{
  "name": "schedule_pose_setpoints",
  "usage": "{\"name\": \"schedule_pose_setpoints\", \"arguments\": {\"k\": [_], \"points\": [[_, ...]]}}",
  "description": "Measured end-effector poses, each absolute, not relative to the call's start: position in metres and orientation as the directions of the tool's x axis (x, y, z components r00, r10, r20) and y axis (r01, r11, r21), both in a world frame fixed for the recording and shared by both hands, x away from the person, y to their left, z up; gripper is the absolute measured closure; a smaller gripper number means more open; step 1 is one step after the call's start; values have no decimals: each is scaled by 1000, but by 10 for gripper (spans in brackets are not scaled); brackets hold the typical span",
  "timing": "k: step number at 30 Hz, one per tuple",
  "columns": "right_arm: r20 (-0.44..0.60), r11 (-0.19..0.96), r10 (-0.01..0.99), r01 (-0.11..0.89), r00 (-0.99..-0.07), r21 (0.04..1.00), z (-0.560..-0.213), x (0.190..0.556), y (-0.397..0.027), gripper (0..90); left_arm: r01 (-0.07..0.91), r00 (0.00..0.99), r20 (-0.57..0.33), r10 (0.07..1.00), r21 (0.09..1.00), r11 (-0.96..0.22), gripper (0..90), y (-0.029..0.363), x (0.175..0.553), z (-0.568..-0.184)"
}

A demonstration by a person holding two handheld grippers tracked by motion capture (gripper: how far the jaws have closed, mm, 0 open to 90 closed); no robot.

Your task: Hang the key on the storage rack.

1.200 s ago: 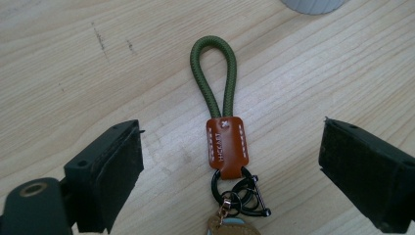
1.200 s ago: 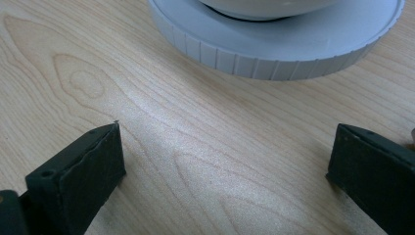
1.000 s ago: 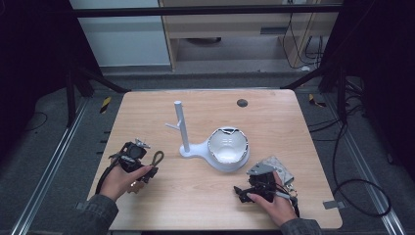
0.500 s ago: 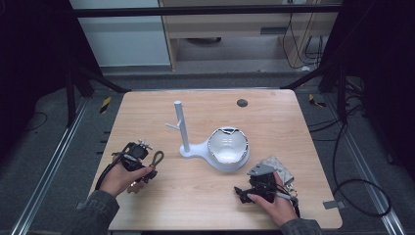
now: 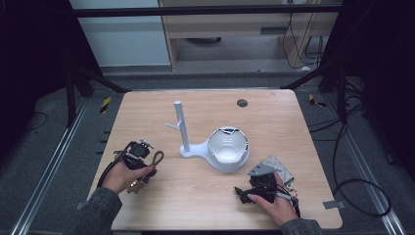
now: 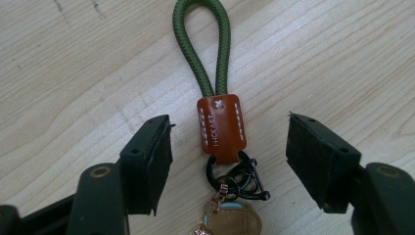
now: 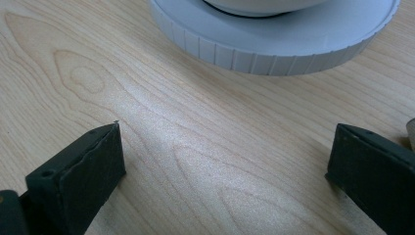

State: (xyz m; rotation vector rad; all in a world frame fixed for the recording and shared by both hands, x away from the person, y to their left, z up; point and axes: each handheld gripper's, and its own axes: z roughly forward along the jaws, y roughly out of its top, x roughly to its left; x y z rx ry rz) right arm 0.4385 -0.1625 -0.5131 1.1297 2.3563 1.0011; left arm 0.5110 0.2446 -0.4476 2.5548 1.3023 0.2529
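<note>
The wooden tabletop (image 5: pixel 274 122) carries everything, and I work from its near edge. Near its middle stands a white stand (image 5: pixel 215 152): a round base with ribbed sides, a pale bowl-shaped piece with a jagged rim sitting on it, and an upright post (image 5: pixel 180 125) with short pegs rising from the arm on its left side. A small dark disc (image 5: pixel 242 103) lies near the far edge, well apart from the rest.

My right gripper (image 5: pixel 244 193) rests near the near right corner, just short of the stand's base, its jaws spread wide with bare wood between them.

My left gripper (image 5: pixel 144 164) sits toward the near left corner. Its jaws have just been closing, yet the pads stand clear on both sides of the keychain (image 6: pixel 220 132), which lies flat on the wood between them, untouched. The keychain has a green braided cord loop (image 6: pixel 200 44) pointing away from me, a brown leather tab (image 6: pixel 221 128) with white stitching and small stamped lettering that I cannot read for sure, then black rings (image 6: pixel 240 176) and a small charm (image 6: pixel 232 220). Nothing stands between the keychain and the post.
</note>
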Motion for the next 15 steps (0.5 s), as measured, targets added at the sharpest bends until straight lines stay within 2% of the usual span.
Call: {"name": "schedule_pose_setpoints", "arguments": {"k": [3,10,15], "points": [[-3,435,781,540,-625,721,-513,438,-162,4,771,578,37,815,303,-560,367,244,512,-449],[-1,433,781,541,-624,721,-513,438,-163,4,786,567,15,823,288,-547,495,246,517,-453],[-2,434,781,541,-624,721,-513,438,-163,4,793,566,17,824,263,-550,526,245,519,-458]]}}
